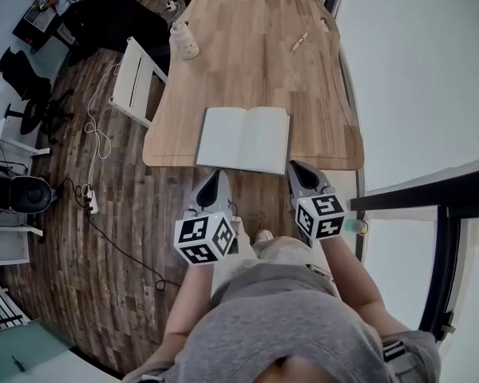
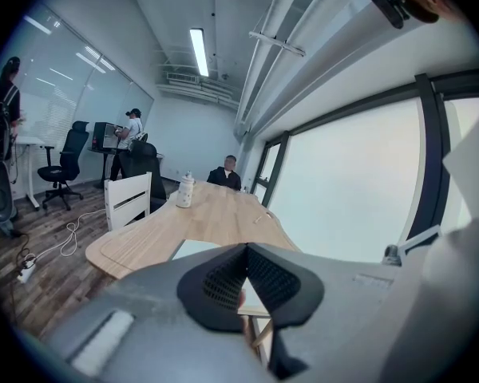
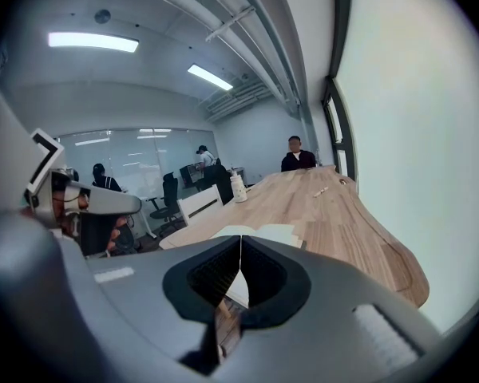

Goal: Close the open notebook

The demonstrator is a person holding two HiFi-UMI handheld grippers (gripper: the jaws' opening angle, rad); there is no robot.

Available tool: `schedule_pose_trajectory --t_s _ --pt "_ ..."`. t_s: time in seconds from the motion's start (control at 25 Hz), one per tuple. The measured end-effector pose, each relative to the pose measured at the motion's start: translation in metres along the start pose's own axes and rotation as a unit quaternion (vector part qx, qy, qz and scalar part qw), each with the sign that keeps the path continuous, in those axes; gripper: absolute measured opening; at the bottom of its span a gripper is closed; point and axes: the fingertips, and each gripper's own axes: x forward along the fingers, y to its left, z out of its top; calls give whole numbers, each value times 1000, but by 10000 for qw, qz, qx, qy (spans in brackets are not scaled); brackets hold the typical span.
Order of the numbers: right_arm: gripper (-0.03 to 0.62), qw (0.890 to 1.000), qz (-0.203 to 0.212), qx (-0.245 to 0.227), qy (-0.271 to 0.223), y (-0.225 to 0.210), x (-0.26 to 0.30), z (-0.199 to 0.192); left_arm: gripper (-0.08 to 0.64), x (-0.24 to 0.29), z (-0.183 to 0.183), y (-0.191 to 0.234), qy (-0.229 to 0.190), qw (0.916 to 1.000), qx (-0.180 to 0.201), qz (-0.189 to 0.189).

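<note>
Table: long wooden top [image 1: 247, 54] running away from me, with the window wall on its right.
Chair: white [image 1: 136, 78], at the table's left edge, farther off than the notebook.
Notebook: [image 1: 244, 138] lies open and flat at the table's near edge, blank pages up.
My left gripper: [image 1: 216, 175] jaws together with nothing between them, just near of the left page.
My right gripper: [image 1: 297, 166] jaws together and empty, just beside the notebook's near right corner.
Bottle: pale [image 1: 184, 41], upright, far left on the table.
Pen: [image 1: 300, 41] far right, well apart from the notebook.
</note>
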Motion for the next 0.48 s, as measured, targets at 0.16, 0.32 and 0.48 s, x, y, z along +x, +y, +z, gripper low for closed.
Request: schedule_pose_trajectory --t_s 0.16,0.32,0.48 --pt "40 9994 -116 83 314 -9 15 -26 3 8 -9 4 141 9999 -20 -41" --pt "63 9976 -242 171 628 -19 28 -52 3 17 -14 9 242 9996 -40 -110" --pt "79 9949 -315 216 937 -28 39 -77 3 24 -15 12 322 9993 10 -203"
